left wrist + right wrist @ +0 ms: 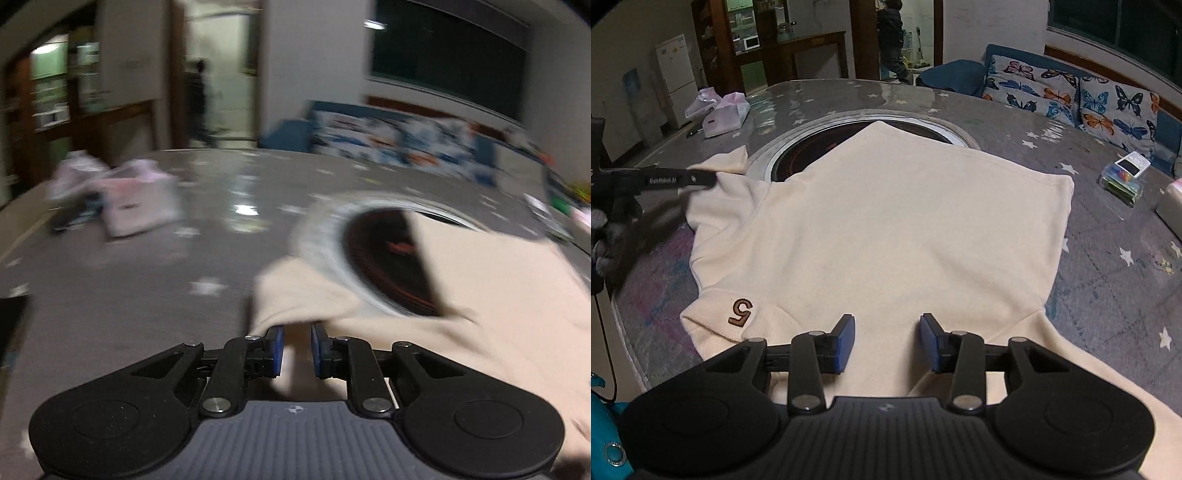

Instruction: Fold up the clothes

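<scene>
A cream garment [886,221] lies spread on the grey star-patterned table [1108,266], with a brown "5" patch [740,313] on its near left part. Its far side covers part of a round dark burner [820,147] set into the table. My left gripper [701,181] is shut on the garment's far left corner; in the blurred left wrist view the cream cloth [498,295] runs between the blue pads of that gripper [297,328]. My right gripper [887,321] hangs open over the garment's near edge, with nothing between its fingers.
Pink plastic bags [726,116] sit at the table's far left. A small box with a white device [1126,173] and a white pack [1174,210] lie at the right. A sofa with butterfly cushions [1071,96] stands behind. A person [892,37] stands in the doorway.
</scene>
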